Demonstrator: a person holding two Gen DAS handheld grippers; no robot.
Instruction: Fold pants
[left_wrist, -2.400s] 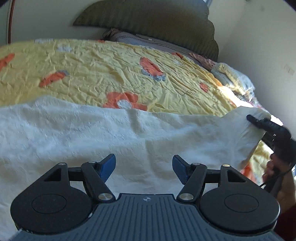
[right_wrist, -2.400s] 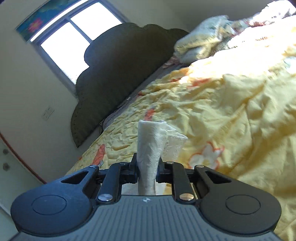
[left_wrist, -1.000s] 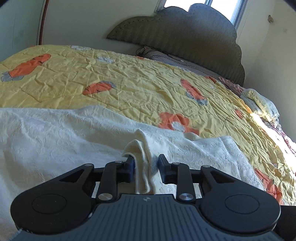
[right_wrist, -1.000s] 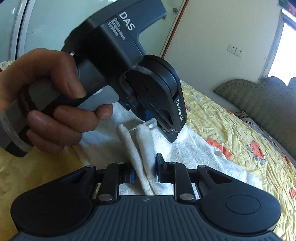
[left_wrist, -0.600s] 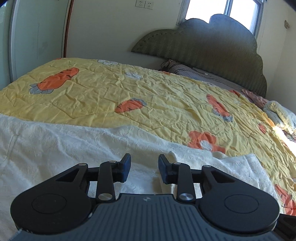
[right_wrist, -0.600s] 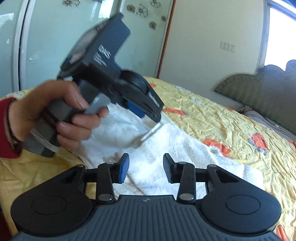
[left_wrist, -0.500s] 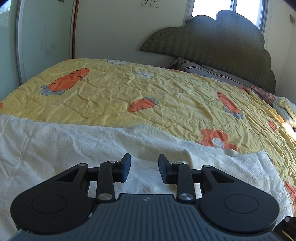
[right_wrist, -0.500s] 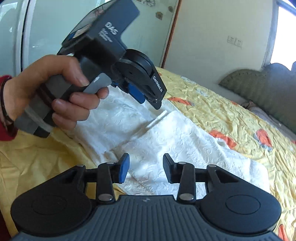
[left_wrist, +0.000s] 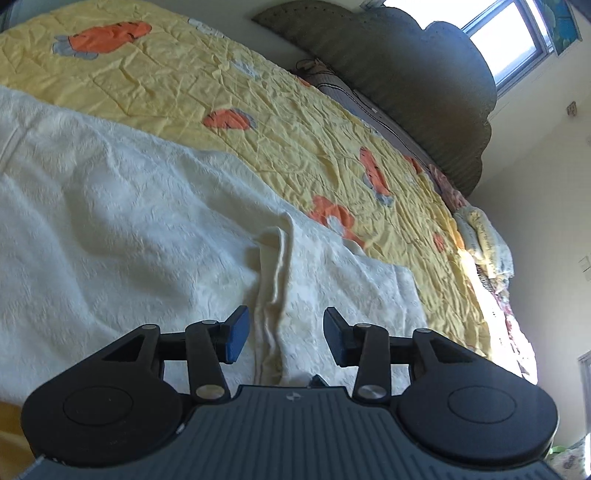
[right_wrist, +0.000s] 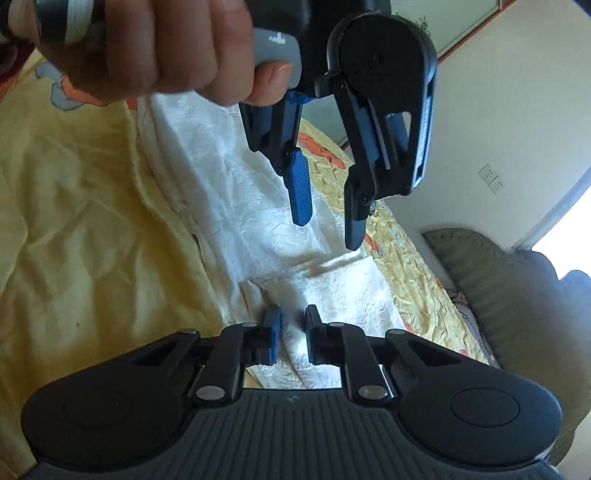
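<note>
Bed under wrinkled yellow quilt with orange carrot print (left_wrist: 177, 85); white textured cotton pants (left_wrist: 110, 221) spread flat directly on quilt at 9 o'clock; folded pale bedding pile (left_wrist: 484, 236) at 3 o'clock

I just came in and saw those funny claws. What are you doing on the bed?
A person is folding white pants spread on a yellow quilt. The left gripper is open, with a raised fold of the fabric between its fingers. The right gripper is nearly closed around the pants' edge; whether it grips is unclear.
</note>
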